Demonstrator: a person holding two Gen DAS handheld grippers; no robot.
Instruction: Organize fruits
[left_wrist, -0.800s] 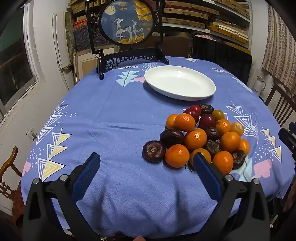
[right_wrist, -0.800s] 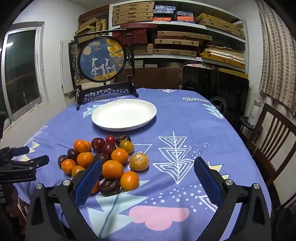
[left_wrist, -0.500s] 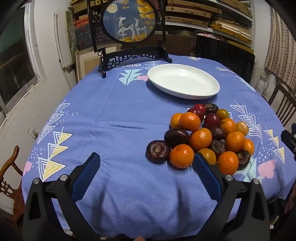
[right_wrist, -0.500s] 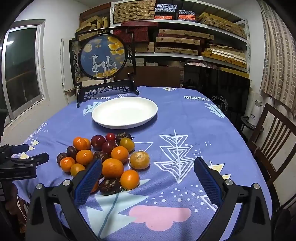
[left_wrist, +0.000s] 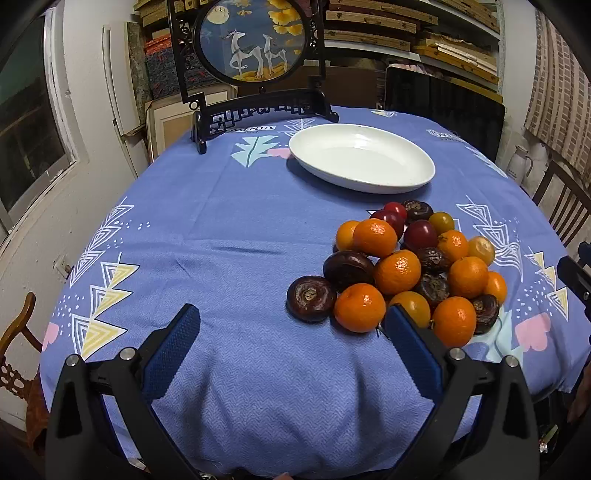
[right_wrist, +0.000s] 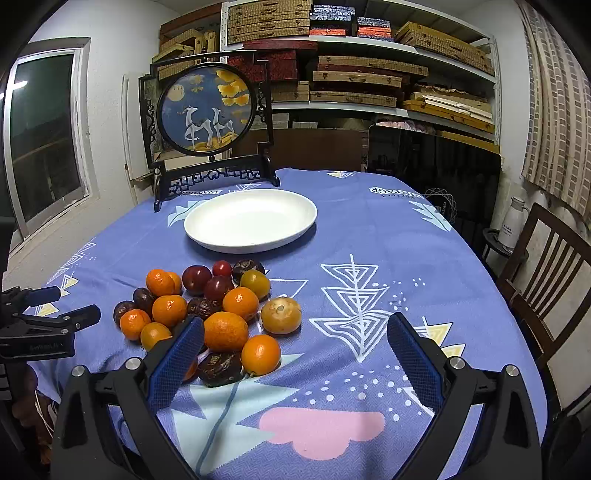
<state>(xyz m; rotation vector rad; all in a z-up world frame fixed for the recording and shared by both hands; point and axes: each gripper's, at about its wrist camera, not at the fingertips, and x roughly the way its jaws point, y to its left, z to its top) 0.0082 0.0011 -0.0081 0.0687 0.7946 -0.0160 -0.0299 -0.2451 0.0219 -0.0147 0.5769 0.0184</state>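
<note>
A pile of fruit (left_wrist: 406, 266) lies on the blue tablecloth: several oranges, dark brown water chestnuts, red plums and small yellow fruits. It also shows in the right wrist view (right_wrist: 207, 310). An empty white plate (left_wrist: 360, 157) stands behind the pile, also in the right wrist view (right_wrist: 251, 219). My left gripper (left_wrist: 291, 332) is open and empty, above the near table edge, just left of the pile. My right gripper (right_wrist: 293, 339) is open and empty, with its left finger (right_wrist: 177, 354) over the pile's near edge. The left gripper shows at the left of the right wrist view (right_wrist: 55, 310).
A round deer picture on a black stand (left_wrist: 258, 55) stands at the table's far edge. Wooden chairs (right_wrist: 546, 288) stand to the right, with a white flask (right_wrist: 513, 221) behind. Shelves of boxes fill the back wall. A window is on the left.
Both grippers have moved slightly forward toward the table, so the fruit and plate look a little nearer. Both stay open and empty.
</note>
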